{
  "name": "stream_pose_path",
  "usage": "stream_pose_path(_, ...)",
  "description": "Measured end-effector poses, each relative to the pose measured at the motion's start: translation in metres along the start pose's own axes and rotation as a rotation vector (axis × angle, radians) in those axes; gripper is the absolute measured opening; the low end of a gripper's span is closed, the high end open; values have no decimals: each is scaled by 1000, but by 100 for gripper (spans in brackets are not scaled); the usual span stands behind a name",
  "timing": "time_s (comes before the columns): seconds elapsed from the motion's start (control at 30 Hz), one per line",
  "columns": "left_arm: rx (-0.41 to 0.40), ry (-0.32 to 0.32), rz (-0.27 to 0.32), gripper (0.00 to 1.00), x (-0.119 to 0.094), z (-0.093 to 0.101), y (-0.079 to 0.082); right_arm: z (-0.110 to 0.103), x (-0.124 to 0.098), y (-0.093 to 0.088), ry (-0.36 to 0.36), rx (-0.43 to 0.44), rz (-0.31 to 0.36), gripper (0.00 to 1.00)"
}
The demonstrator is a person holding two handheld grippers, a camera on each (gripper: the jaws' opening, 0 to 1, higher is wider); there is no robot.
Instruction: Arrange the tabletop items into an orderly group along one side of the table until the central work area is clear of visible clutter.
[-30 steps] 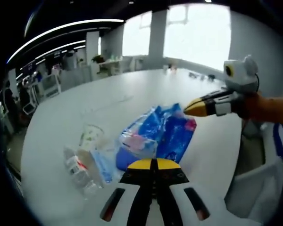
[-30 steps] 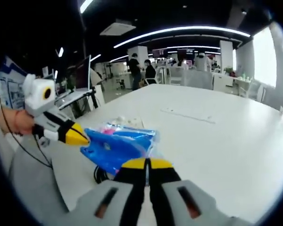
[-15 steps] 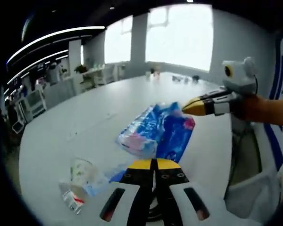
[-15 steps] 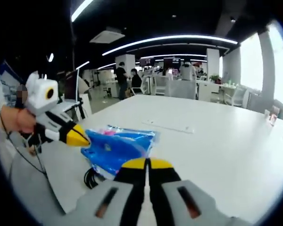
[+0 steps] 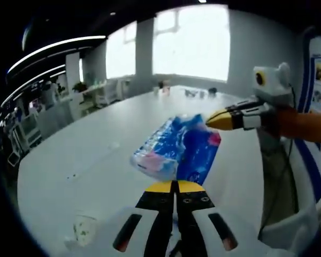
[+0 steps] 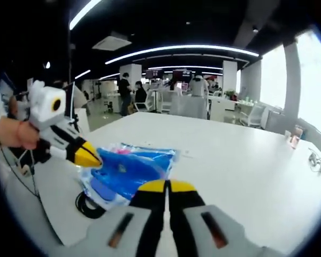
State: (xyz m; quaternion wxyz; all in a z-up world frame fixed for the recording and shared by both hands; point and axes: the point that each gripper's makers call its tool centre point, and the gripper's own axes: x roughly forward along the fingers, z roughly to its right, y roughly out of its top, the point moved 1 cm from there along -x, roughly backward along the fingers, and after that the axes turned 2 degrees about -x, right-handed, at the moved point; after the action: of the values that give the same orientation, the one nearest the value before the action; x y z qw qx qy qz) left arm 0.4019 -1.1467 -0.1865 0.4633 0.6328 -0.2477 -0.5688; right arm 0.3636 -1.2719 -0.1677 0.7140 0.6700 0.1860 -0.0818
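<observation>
Both claws, the left claw and right claw, are pressed together on the blue plastic package, now lifted off the white surface where it lay a second ago, leaving a clear cup behind, in a bright open office.

My left tongs point forward, jaws pressed together; my right tongs are closed too, each gripped in a hand.
</observation>
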Motion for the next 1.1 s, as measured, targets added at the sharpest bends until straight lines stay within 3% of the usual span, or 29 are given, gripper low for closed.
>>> stream_pose_path(0.6,-19,-16,-6,0,59,-9,6,48,21,-16,-47,8,-29,0)
stream_pose_path(1.1,-53,-25,-81,0,113,-21,-27,76,51,-68,-48,50,-109,0)
